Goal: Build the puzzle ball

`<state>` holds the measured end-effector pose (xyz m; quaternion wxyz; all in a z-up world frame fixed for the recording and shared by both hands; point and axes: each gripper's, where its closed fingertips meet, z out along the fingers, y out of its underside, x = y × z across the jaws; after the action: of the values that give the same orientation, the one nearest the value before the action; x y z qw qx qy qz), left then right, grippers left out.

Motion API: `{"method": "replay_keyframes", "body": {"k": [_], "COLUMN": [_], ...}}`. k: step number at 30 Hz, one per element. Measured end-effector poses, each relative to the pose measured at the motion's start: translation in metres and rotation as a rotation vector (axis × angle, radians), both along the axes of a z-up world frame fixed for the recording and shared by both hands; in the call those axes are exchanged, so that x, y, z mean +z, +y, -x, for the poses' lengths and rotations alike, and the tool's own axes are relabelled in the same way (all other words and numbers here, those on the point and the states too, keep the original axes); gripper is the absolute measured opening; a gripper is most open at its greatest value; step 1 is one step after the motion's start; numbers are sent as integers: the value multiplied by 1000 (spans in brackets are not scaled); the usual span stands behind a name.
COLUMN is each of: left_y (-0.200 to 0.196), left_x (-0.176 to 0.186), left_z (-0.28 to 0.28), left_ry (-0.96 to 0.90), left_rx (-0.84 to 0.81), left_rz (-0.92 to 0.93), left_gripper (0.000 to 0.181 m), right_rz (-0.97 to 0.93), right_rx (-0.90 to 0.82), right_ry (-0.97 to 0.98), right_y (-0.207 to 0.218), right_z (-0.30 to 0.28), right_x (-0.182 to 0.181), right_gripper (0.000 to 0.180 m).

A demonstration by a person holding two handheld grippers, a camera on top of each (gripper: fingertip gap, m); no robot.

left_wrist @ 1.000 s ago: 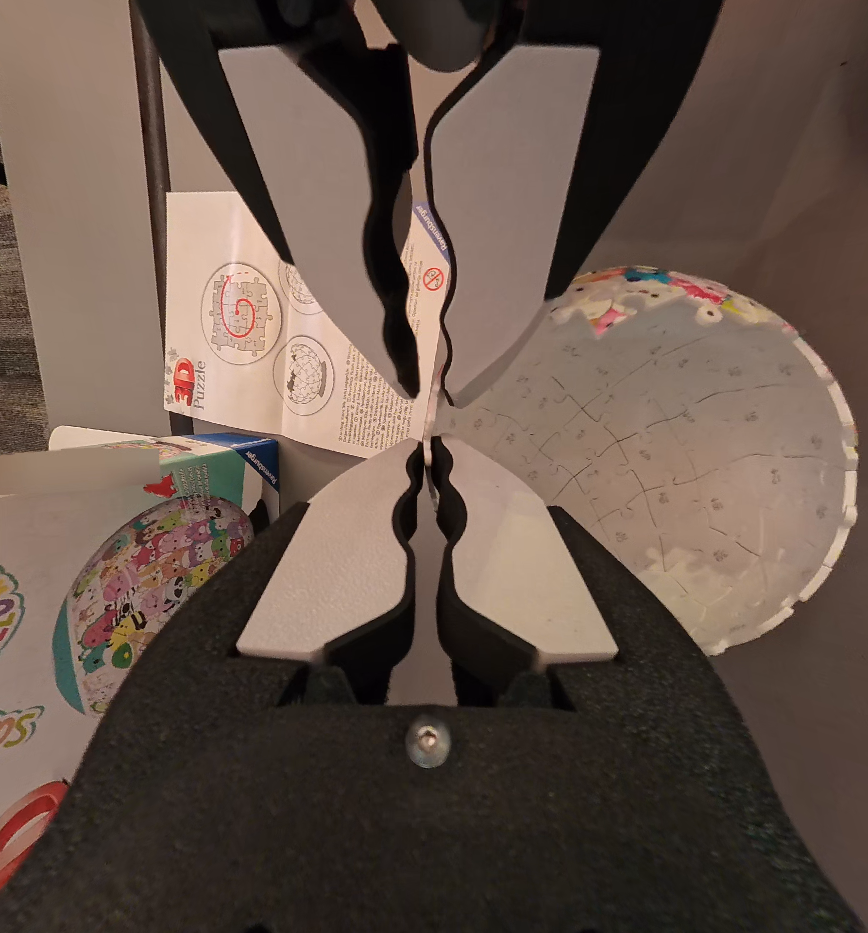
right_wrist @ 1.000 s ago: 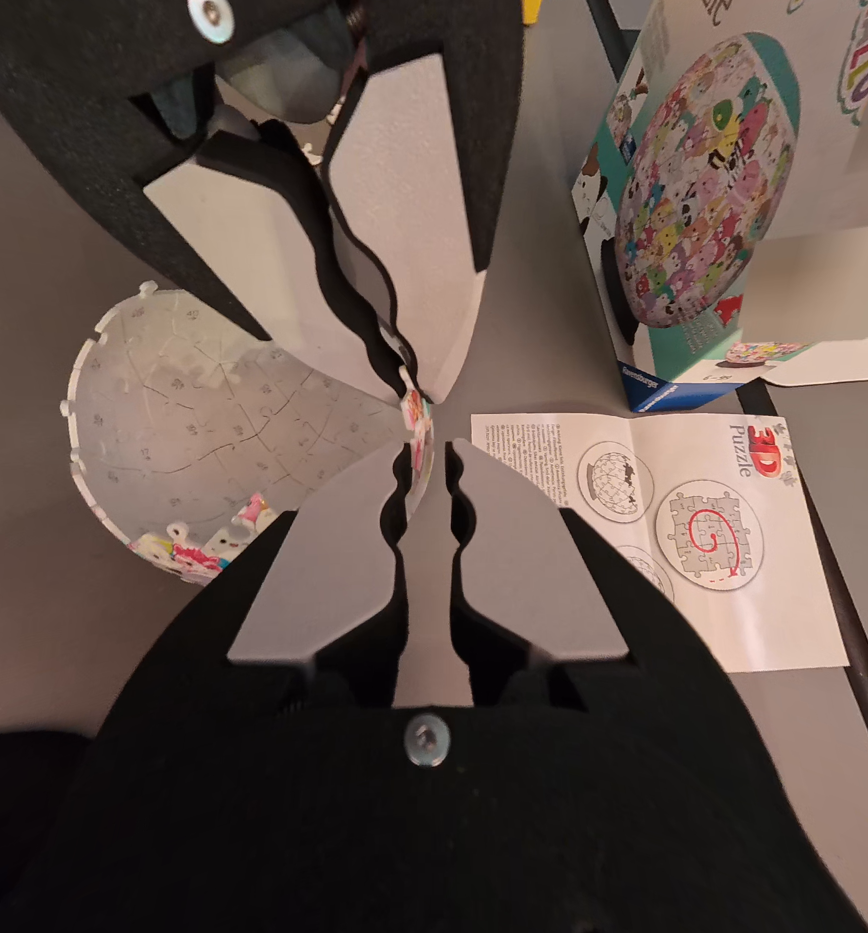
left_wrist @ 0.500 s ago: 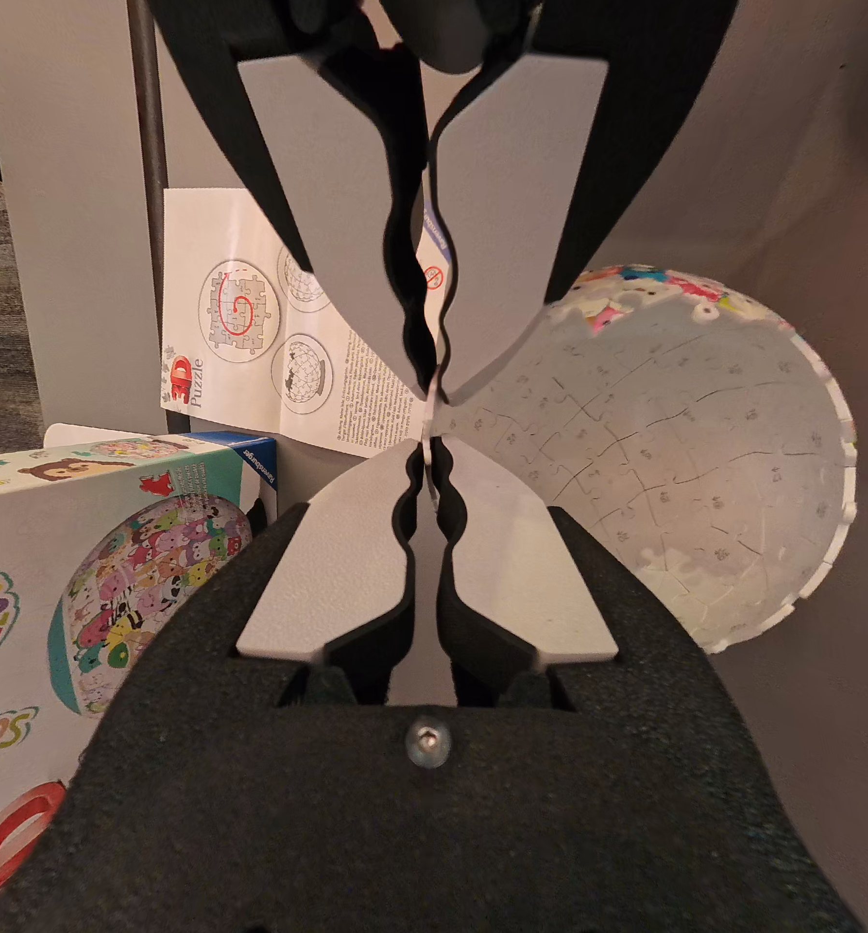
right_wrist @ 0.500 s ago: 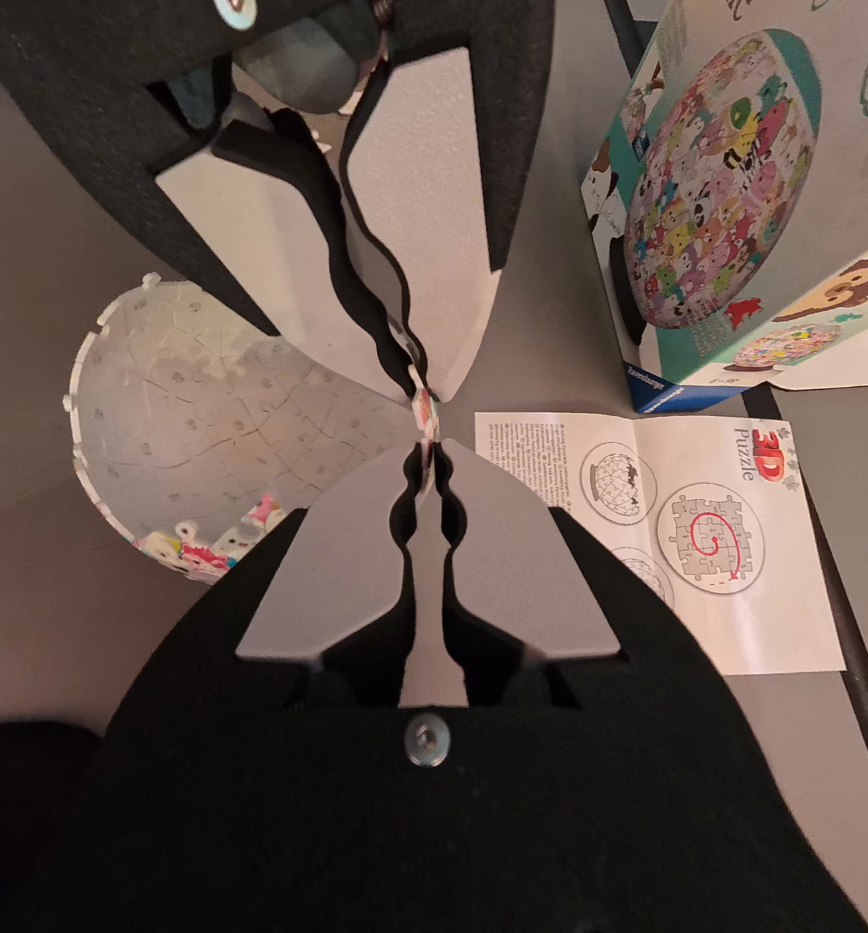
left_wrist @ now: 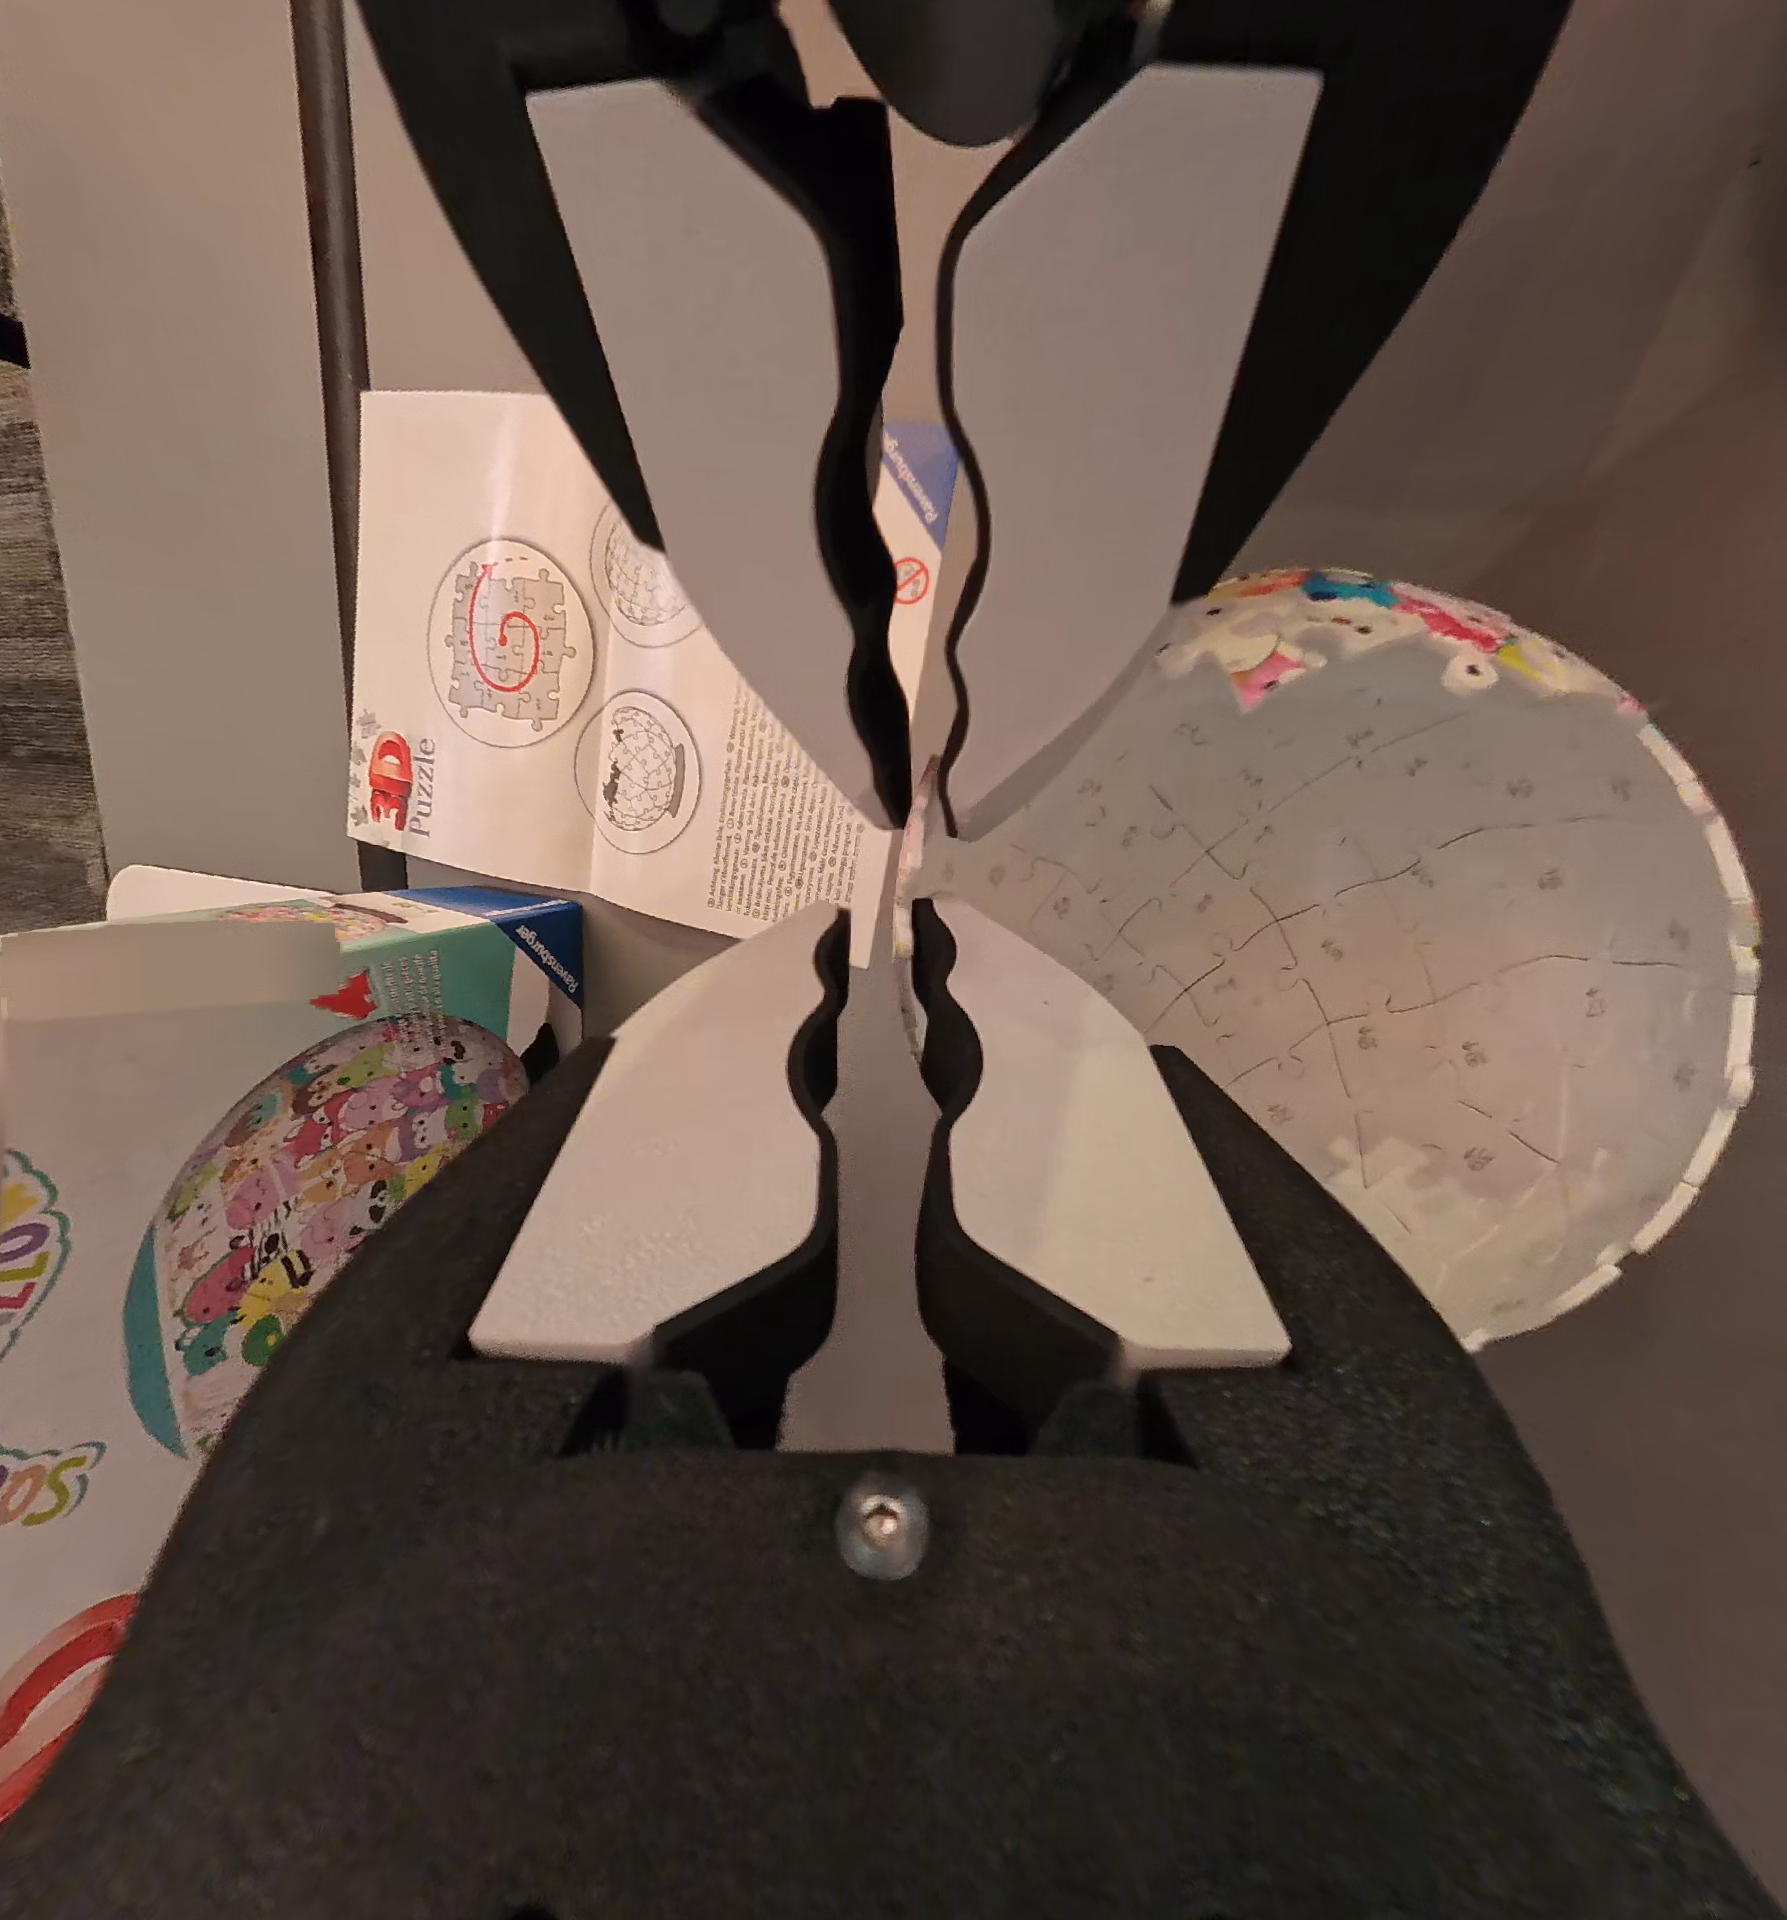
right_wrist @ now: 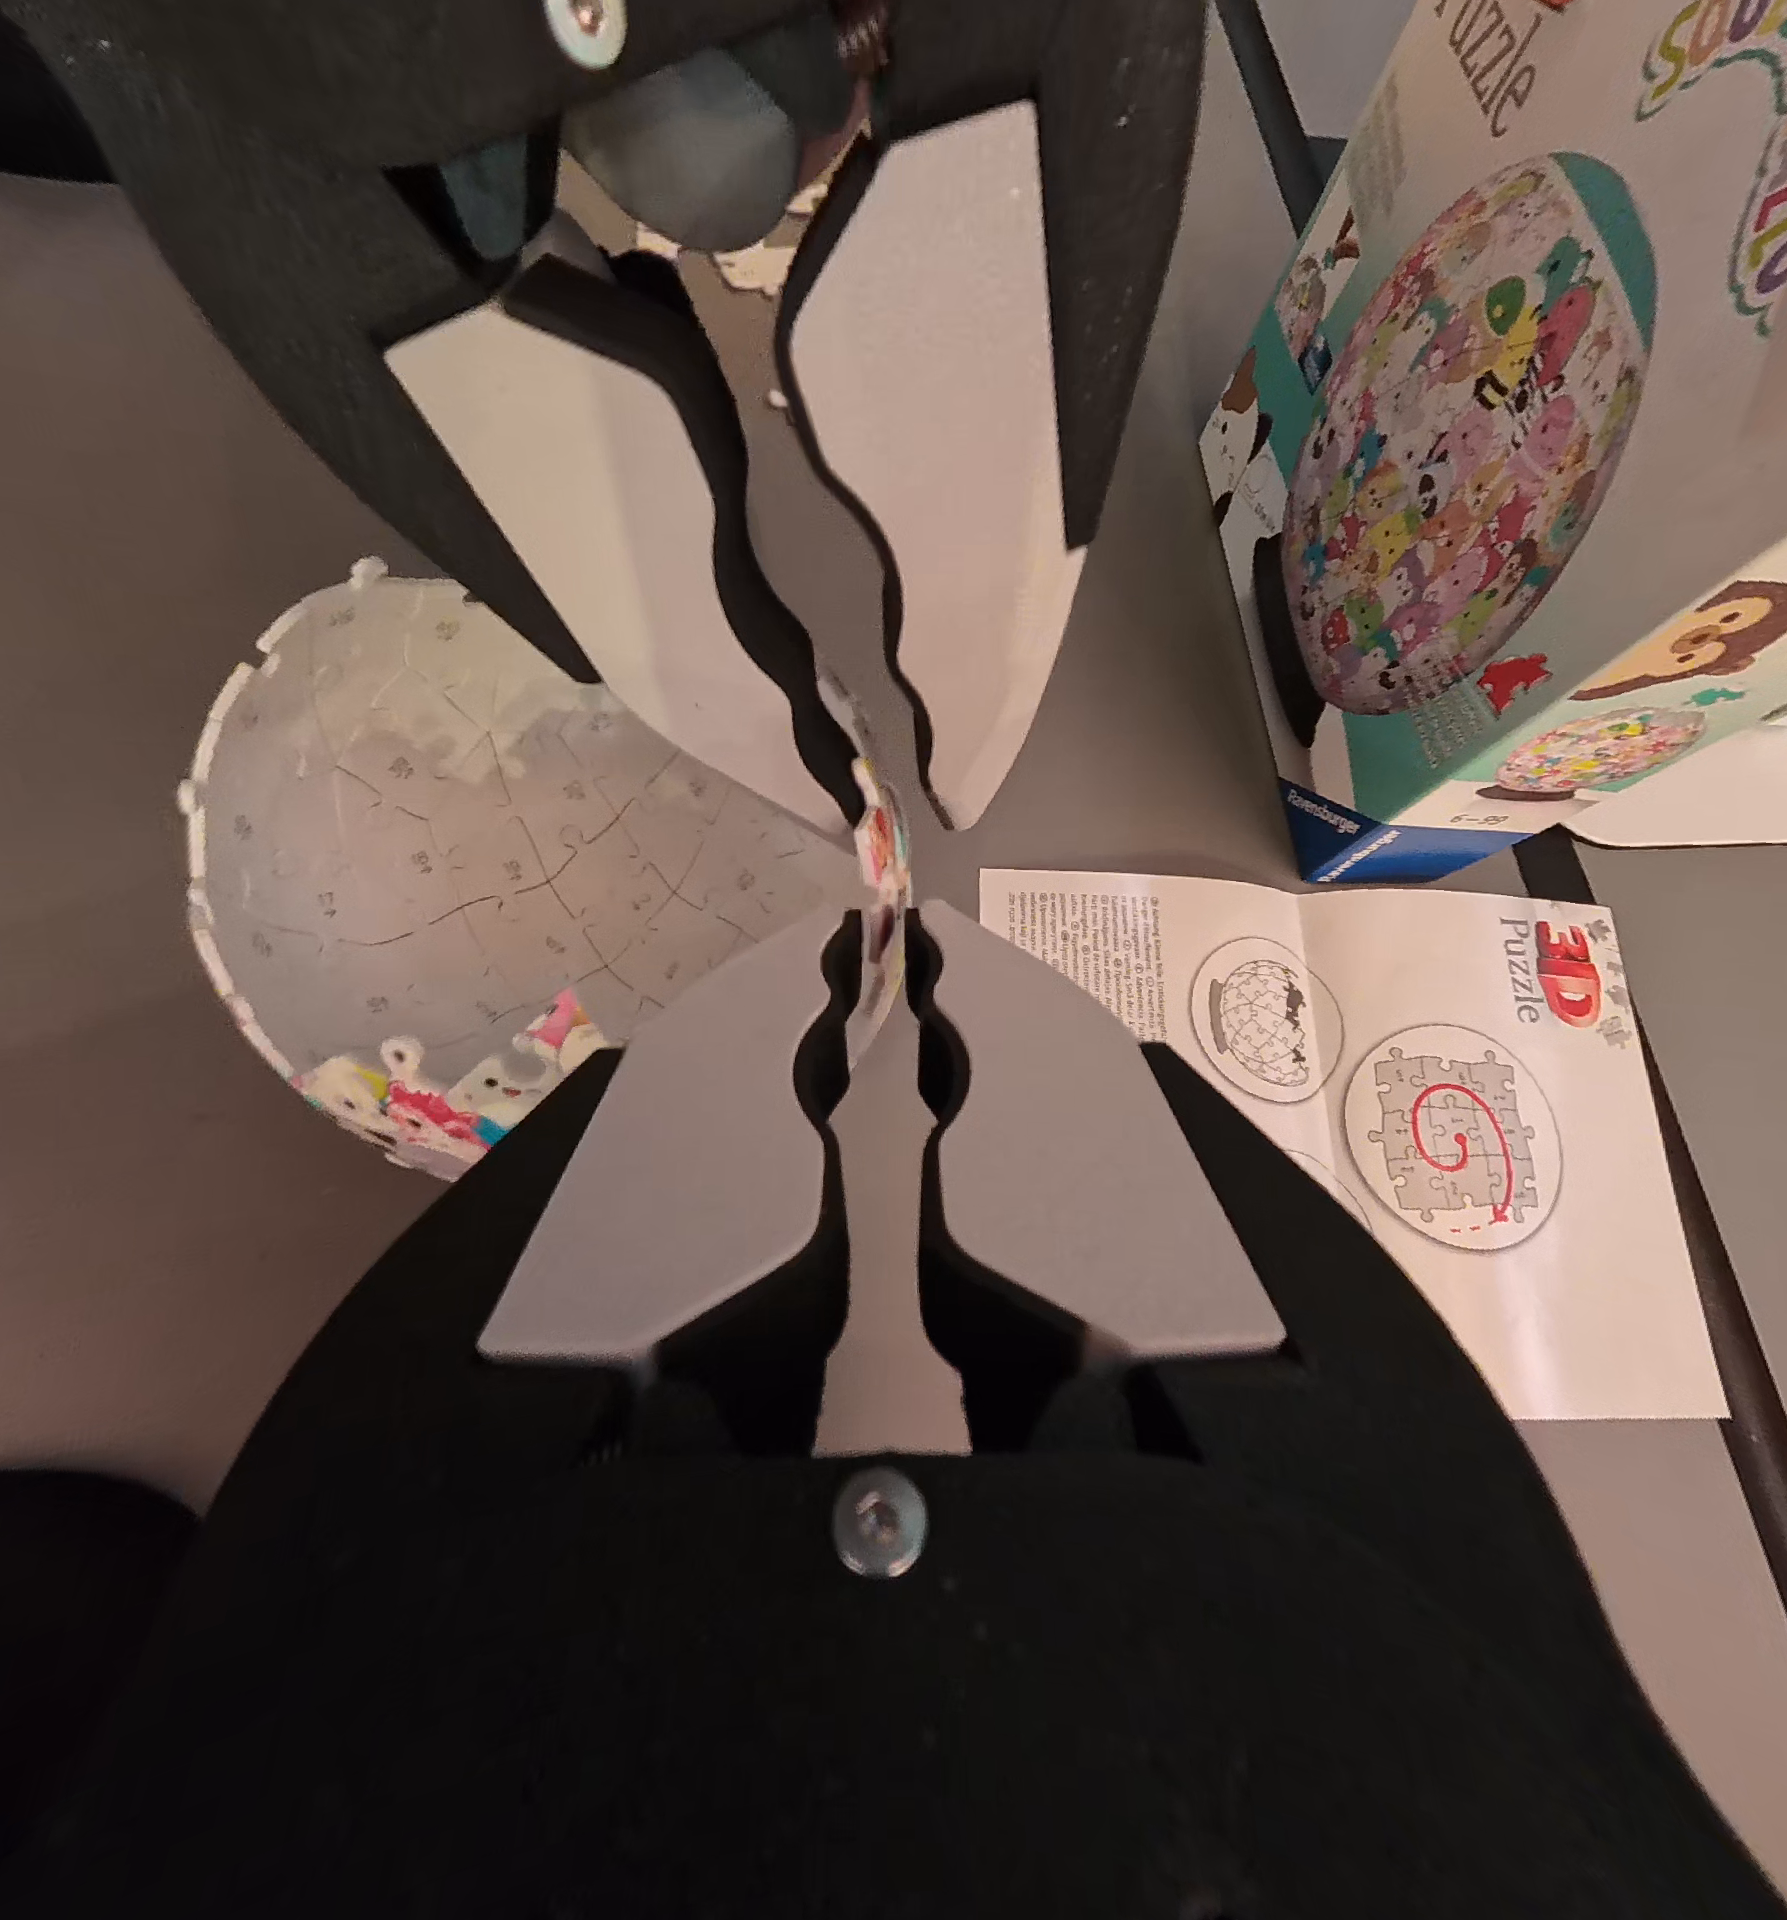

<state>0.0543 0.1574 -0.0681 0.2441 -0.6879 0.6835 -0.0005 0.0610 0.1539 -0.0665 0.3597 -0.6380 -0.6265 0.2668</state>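
Tip to tip above a grey table (left_wrist: 1595, 364), the left gripper (left_wrist: 884, 920) and right gripper (right_wrist: 884, 914) each pinch an edge of small puzzle pieces (right_wrist: 881, 847); the half-built puzzle ball (left_wrist: 1388, 956) lies just beside them, leaflet (right_wrist: 1388, 1091) and box (right_wrist: 1491, 468) opposite

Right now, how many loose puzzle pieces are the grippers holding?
2: one in the left gripper, one in the right gripper, meeting edge to edge. Others may be hidden.
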Motion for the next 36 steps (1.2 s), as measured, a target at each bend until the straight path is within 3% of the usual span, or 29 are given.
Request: {"method": "replay_keyframes", "body": {"k": [5, 10, 23, 25, 27, 33, 36], "left_y": [-3, 0, -3, 0, 0, 0, 0], "left_x": [-3, -9, -10, -11, -13, -16, -16], "left_z": [-4, -6, -1, 0, -2, -8, -7], "left_ry": [4, 48, 60, 87, 104, 117, 129], "left_rx": [-13, -47, -33, -41, -52, -86, -90], "left_rz": [28, -4, 40, -2, -25, -33, -26], "left_gripper": [16, 3, 2, 23, 28, 4, 4], "right_rz": [-4, -2, -4, -3, -5, -10, -9], "right_rx": [10, -4, 4, 4, 1, -5, -7], "right_ry": [48, 107, 77, 78, 82, 98, 100], "right_y": [-4, -4, -7, -7, -7, -7, -6], "right_z": [-6, -15, -16, -16, -17, -21, -22], "right_x": [13, 25, 21, 22, 23, 27, 27], "right_gripper": [15, 15, 15, 15, 15, 14, 13]}}
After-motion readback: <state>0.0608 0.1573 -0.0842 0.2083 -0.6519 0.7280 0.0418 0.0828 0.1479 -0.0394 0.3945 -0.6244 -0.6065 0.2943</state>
